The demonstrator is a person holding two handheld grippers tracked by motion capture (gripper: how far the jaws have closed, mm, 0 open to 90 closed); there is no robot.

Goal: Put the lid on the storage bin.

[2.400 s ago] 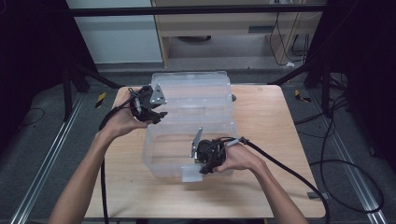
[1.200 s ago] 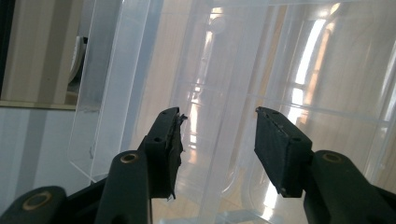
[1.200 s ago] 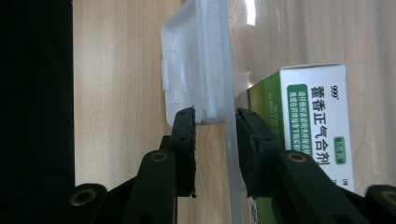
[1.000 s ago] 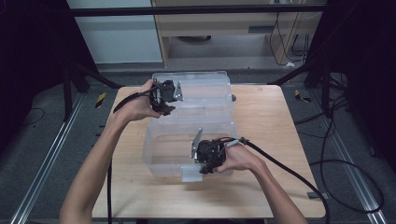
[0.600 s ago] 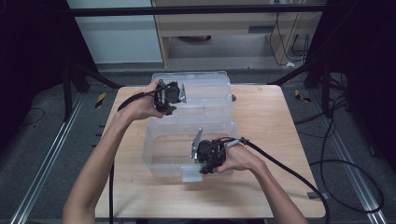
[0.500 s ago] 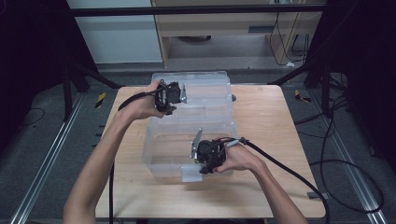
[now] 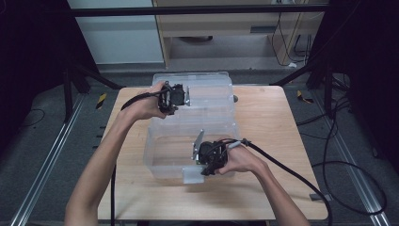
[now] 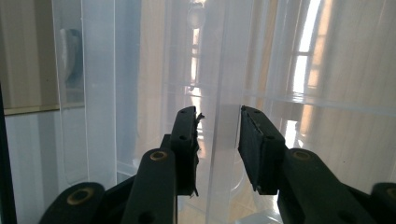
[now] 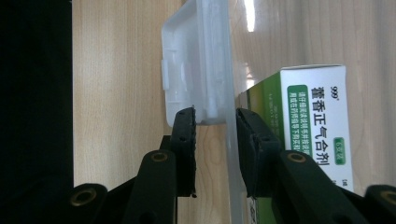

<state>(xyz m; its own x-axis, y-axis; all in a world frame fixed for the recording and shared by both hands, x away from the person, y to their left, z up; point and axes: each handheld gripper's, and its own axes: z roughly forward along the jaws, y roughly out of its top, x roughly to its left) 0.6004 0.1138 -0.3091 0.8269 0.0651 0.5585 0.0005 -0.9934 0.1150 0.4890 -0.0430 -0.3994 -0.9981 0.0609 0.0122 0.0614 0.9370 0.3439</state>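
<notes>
A clear plastic storage box (image 7: 164, 141) stands on the wooden table (image 7: 263, 122), its clear lid (image 7: 211, 89) swung open at the far side. My left gripper (image 7: 185, 99) is at the lid's left part. In the left gripper view its jaws (image 8: 218, 135) have just been closing and now pinch the lid's clear edge (image 8: 223, 93). My right gripper (image 7: 203, 167) holds the box's near wall by the white latch (image 7: 192, 175). In the right gripper view it (image 9: 215, 135) is shut on that rim (image 9: 205, 70). A green and white medicine carton (image 9: 313, 135) lies behind the clear wall.
Black cables (image 7: 291, 174) trail from both grippers across the table and down to the floor. Bare wood lies to the right of the box. A dark metal frame (image 7: 197, 9) and a cabinet stand beyond the table's far edge.
My left hand has come from beside the box's left side to the lid, and its jaws have drawn in on the lid's edge. The right hand has stayed put.
</notes>
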